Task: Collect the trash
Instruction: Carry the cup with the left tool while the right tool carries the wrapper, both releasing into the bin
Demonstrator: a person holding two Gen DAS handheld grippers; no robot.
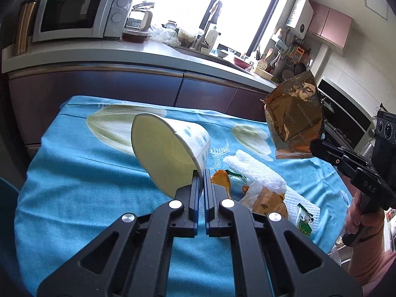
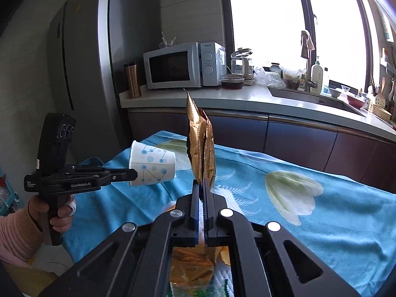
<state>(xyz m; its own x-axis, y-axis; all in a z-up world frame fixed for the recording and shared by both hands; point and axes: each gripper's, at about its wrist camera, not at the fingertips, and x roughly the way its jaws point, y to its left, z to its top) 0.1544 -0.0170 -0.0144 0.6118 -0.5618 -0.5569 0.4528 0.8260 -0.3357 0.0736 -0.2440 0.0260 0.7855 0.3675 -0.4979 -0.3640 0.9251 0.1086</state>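
My left gripper [image 1: 201, 173] is shut on the rim of a white paper cup with blue dots [image 1: 168, 153] and holds it tilted on its side above the blue tablecloth [image 1: 79, 185]. In the right wrist view the same cup [image 2: 152, 167] hangs at the left gripper's tip. My right gripper [image 2: 201, 183] is shut on a gold-brown snack wrapper [image 2: 200, 146] and holds it upright in the air; in the left wrist view the wrapper [image 1: 294, 121] hangs at the right. More wrappers [image 1: 268, 201] and white foam netting [image 1: 255, 170] lie on the cloth.
A kitchen counter [image 2: 247, 96] with a microwave [image 2: 183, 65], kettle and sink runs behind the table. A grey fridge [image 2: 99, 61] stands at the left. A green-printed packet [image 1: 305, 221] lies near the table's right edge.
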